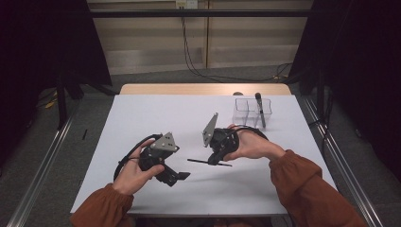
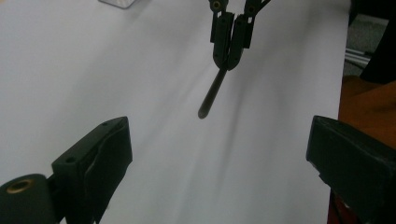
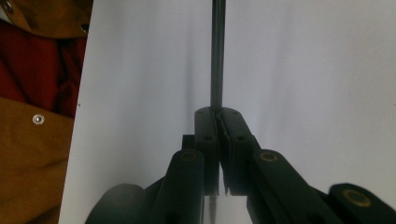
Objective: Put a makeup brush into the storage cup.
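Right tongs [image 3: 219, 116] clamped tight on a thin black rod [image 3: 217, 51], jaws pressed together around it, gripped close to one end. Seen in the high view as right tongs [image 1: 213, 161] held in the right hand [image 1: 250, 144], just above the counter [image 1: 142, 113] near its middle, with the rod [image 1: 201, 161] lying roughly level and sticking out toward the counter's left side. Seen in the left gripper view too, farther off: right tongs [image 2: 229, 58] pinched on the rod [image 2: 212, 93], its free tip hanging over the white surface.

Left tongs [image 2: 219, 154] wide apart, nothing between the jaws, aimed at the rod's free end but well short of it. In the high view, left tongs [image 1: 182, 176] held in the left hand [image 1: 132, 172] over the near left part of the counter.

Toward the far right corner, a clear bin [image 1: 252, 109] with a black pen [image 1: 260, 108] standing tilted in it. Rust-coloured sleeves [image 1: 307, 184] along the near edge.
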Tool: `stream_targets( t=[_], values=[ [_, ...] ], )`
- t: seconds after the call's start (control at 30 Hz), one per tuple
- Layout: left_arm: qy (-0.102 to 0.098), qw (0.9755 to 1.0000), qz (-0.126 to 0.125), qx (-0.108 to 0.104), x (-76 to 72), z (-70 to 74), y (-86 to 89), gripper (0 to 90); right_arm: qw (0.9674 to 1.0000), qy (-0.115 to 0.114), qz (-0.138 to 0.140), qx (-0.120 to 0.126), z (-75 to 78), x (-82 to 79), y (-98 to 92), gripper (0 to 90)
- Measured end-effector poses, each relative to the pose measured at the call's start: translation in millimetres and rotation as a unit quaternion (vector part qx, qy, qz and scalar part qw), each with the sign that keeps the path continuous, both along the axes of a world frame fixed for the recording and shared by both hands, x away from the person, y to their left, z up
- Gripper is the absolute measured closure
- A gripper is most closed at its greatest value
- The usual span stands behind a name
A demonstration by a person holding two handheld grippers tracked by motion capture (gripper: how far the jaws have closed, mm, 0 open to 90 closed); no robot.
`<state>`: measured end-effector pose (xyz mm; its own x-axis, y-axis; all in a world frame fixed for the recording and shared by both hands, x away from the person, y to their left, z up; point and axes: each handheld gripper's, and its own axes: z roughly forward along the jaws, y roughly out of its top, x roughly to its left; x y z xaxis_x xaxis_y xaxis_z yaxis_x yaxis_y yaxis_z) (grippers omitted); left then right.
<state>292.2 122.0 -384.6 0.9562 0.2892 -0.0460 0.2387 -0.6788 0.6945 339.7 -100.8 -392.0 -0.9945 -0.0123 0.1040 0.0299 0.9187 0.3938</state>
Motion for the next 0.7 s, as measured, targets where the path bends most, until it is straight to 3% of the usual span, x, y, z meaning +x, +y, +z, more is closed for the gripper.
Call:
stream_targets(
  t=[0.27, 0.53, 0.57, 0.7],
  values=[
    [0.029, 0.9982, -0.03, 0.044, 12.3, -2.7, -7.6, 8.5, 0.9988, 0.001, 0.012, -0.047, -0.1, -0.9, 10.5, 86.8],
    [0.044, 0.9916, -0.048, 0.112, 15.7, -4.2, -12.7, 9.0, 0.9962, 0.006, 0.026, -0.083, -4.6, 0.1, 17.6, 86.8],
    [0.043, 0.9903, -0.055, 0.12, 16.0, -3.8, -13.0, 10.1, 0.9964, 0.006, 0.028, -0.08, -5.0, 0.6, 18.1, 86.8],
    [0.043, 0.9898, -0.056, 0.124, 18.2, -4.4, -13.8, 22.8, 0.9963, 0.009, 0.03, -0.08, -4.9, 0.2, 20.2, 86.7]
  ],
)
